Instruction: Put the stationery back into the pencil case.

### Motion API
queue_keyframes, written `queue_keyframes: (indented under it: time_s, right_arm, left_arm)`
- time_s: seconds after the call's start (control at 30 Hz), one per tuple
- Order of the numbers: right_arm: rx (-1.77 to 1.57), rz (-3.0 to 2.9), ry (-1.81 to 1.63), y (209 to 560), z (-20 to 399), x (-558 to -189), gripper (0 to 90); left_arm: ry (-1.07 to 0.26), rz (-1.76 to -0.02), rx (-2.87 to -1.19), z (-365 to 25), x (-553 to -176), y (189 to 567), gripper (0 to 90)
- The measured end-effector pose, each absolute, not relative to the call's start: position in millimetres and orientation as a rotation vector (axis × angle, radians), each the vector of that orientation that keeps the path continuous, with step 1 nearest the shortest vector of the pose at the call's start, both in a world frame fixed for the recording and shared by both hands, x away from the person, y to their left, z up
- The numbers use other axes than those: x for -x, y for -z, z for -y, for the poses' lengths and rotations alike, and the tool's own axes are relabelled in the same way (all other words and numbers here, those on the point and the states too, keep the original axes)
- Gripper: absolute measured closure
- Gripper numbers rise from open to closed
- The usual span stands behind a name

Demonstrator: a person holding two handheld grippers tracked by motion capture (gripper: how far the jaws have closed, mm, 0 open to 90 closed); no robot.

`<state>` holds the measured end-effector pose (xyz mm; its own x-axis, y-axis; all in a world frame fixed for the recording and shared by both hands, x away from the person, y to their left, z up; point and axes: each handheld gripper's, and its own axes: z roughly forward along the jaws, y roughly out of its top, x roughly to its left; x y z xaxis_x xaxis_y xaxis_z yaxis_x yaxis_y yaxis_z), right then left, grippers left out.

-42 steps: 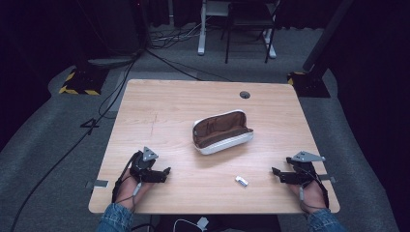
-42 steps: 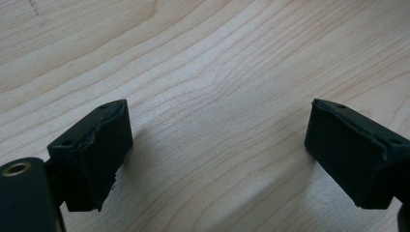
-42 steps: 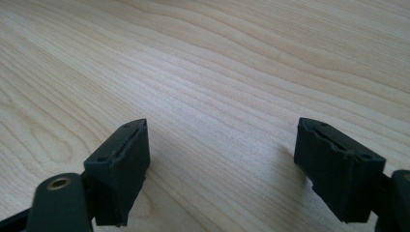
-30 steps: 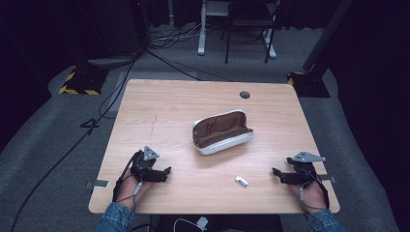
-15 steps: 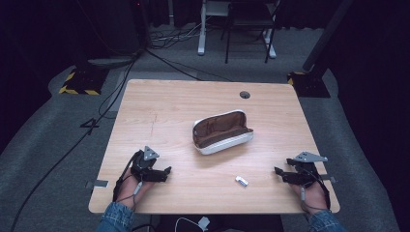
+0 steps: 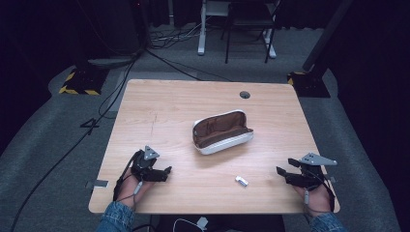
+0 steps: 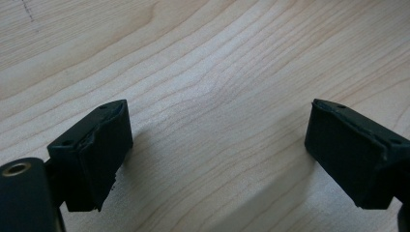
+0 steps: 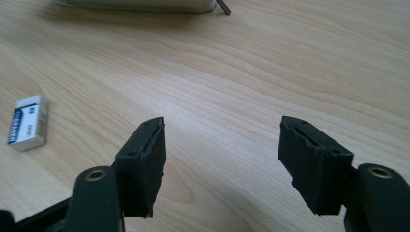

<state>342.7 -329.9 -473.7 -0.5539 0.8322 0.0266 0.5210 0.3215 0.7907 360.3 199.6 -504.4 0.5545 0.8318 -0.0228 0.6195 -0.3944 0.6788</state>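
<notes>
A light wooden table [image 6: 159,111] holds an open pouch [image 6: 221,131] near its middle, white outside and brown inside, with the opening facing up and toward the person. A small white eraser [image 6: 241,181] with a blue label lies nearer the front edge, apart from the pouch and right of centre. A round grommet hole [image 6: 244,94] sits near the far edge.

The left gripper [image 6: 164,172] rests low at the front left of the table, held in the left hand [image 6: 129,186], a denim cuff [image 6: 113,218] showing at the bottom edge. In the left gripper view its jaws stand spread wide over bare wood, nothing between them.

The right gripper [image 6: 281,172] is at the front right, held in the right hand [image 6: 314,195], pointing left toward the eraser but well short of it. In the right gripper view its jaws are likewise spread apart and empty (the wood grain shows plainly between them), the eraser [image 8: 28,122] lies off to the left of the jaws, and the pouch's pale lower edge [image 8: 140,5] with a dark zipper pull [image 8: 224,7] runs along the top.

A chair [image 6: 249,19] and floor cables [image 6: 164,60] stand beyond the table.
</notes>
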Motion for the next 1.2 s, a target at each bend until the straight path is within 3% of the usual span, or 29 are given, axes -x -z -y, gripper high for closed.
queue_keyframes:
  time_s: [0.47, 0.87, 1.2]
  right_arm:
    - [-1.090, -2.229, -1.205, 455, 301, -322, 36.7]
    - [-1.011, -2.321, -1.252, 456, 276, -316, 43.7]
    - [-0.944, -2.375, -1.254, 460, 255, -312, 44.5]
  left_arm:
    - [-0.431, -1.158, -2.148, -199, -362, 504, 9.9]
    - [-0.431, -1.155, -2.149, -199, -362, 504, 10.0]
    - [-0.430, -1.156, -2.149, -199, -362, 504, 9.9]
